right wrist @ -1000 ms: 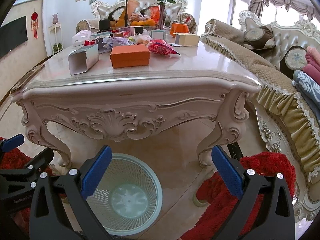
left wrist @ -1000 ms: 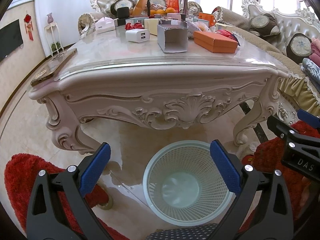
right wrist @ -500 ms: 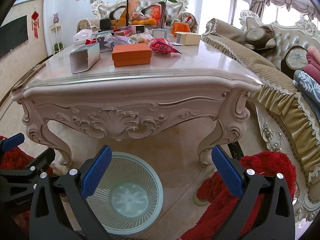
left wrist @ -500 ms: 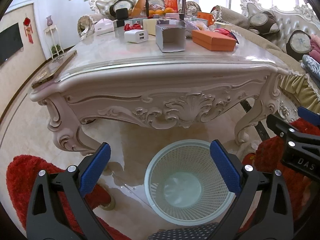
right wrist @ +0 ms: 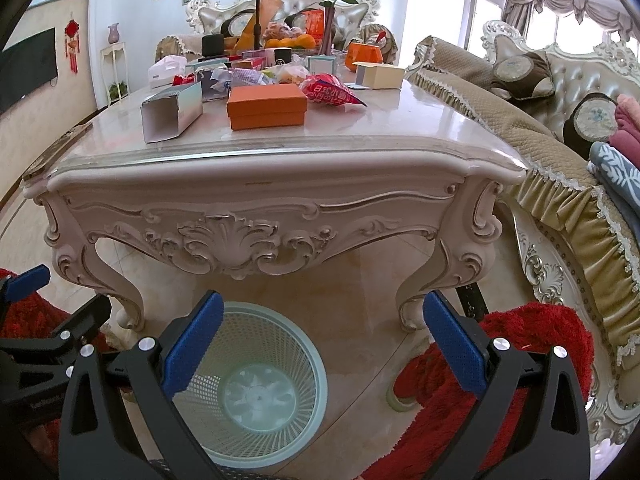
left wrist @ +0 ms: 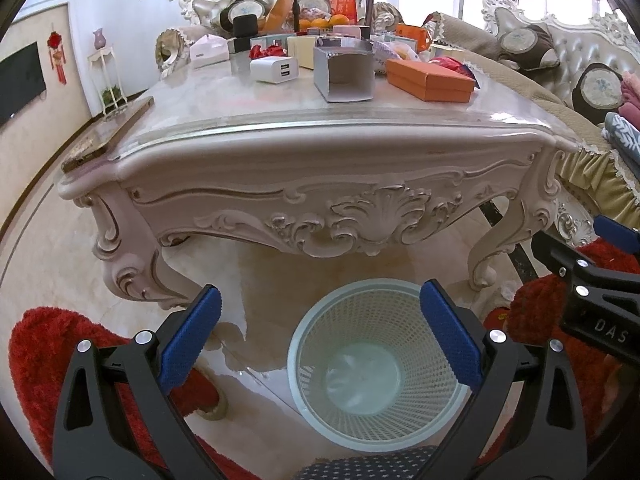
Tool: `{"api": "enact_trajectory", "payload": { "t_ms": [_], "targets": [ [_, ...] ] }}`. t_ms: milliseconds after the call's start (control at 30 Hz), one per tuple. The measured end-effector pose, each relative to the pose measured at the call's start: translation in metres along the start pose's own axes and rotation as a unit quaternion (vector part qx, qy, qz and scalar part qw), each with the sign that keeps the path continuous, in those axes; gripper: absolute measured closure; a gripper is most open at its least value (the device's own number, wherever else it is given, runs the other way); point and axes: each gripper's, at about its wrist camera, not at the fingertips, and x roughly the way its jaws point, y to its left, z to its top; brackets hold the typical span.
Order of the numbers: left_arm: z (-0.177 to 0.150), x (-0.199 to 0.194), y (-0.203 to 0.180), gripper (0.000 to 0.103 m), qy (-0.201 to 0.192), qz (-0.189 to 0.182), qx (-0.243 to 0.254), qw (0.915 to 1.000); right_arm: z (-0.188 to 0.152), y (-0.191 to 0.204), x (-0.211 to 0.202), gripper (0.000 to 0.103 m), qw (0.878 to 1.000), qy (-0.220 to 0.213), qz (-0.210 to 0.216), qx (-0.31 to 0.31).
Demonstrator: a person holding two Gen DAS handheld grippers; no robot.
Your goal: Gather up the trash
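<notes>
Pale-green plastic mesh, that is the waste basket (left wrist: 378, 354), standing on the floor at the bottom centre of both views, just in front of the carved bench (left wrist: 320, 196), and I see nothing in it yet. Both tools hang low over it: the left gripper (left wrist: 320, 338) and the right gripper (right wrist: 320, 344) each have their jaws spread wide and released, nothing between the blue pads.

The likely trash sits up on the bench top, in the upper middle of the frames: an open-ended grey carton (right wrist: 172, 110) near the front edge, a red snack wrapper (right wrist: 330, 94) beside an orange box (right wrist: 267, 105), and crumpled packaging further back.

What worries me is choice and reach. The white charger (left wrist: 275, 70) and the orange box may be keepers, and a hasty grab could bin them. The carton is light and hollow; a hard squeeze would crush it or skid it across the polished stone into its neighbours. Coming up from this low, a jaw could knock the bench's overhanging rim. The basket is light too, so a drop from high or off-centre might tip it or miss.
</notes>
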Motion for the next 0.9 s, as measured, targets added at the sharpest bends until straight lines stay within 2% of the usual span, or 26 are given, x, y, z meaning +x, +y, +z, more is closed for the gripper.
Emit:
{"api": "enact_trajectory", "payload": {
  "t_ms": [700,800,900],
  "targets": [
    [-0.003,0.020,-0.003,0.006,0.023,-0.006,0.001,0.9997,-0.003,-0.006,0.016,0.007,0.999,0.016,0.024,0.015],
    [0.006,0.005,0.005,0.006,-0.013,-0.006,-0.016,0.9998,0.007,-0.013,0.005,0.007,0.998,-0.012,0.048,0.028],
    [0.035,-0.014,0.016,0.006,-0.070,-0.038,-0.040,0.9960,0.031,-0.018,-0.005,0.007,0.996,-0.057,0.065,0.022]
  ]
}}
